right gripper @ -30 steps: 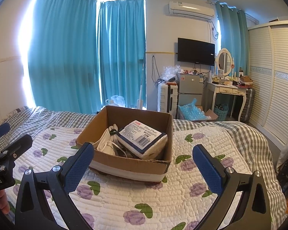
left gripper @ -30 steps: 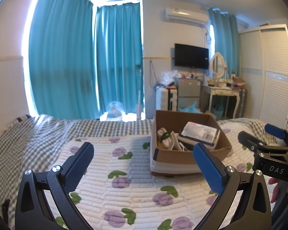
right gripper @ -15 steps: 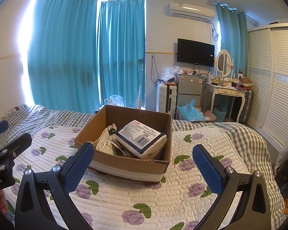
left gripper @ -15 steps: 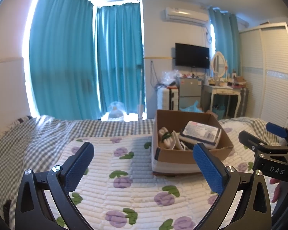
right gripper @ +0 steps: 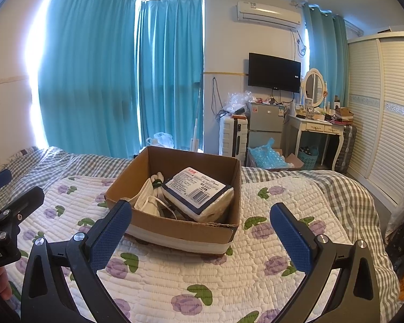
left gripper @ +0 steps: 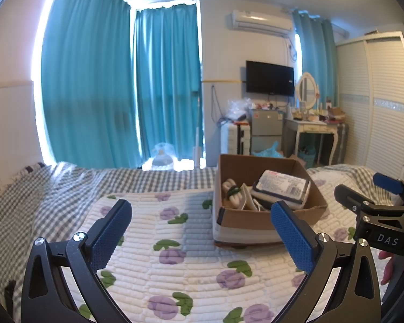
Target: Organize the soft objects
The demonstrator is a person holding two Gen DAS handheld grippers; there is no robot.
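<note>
1. Little has been shifted since the earlier frames: both views are nudged slightly nearer the cardboard box.
2. Left gripper and right gripper are held spread, nothing grasped.
3. Tissue pack, masks and other soft items are seen inside the box; either unpacking or a finished packing is fitted.

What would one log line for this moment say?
left tongs: open, empty | right tongs: open, empty | cardboard box: on quilt, holds tissue pack, white soft items | nothing gripped
</note>
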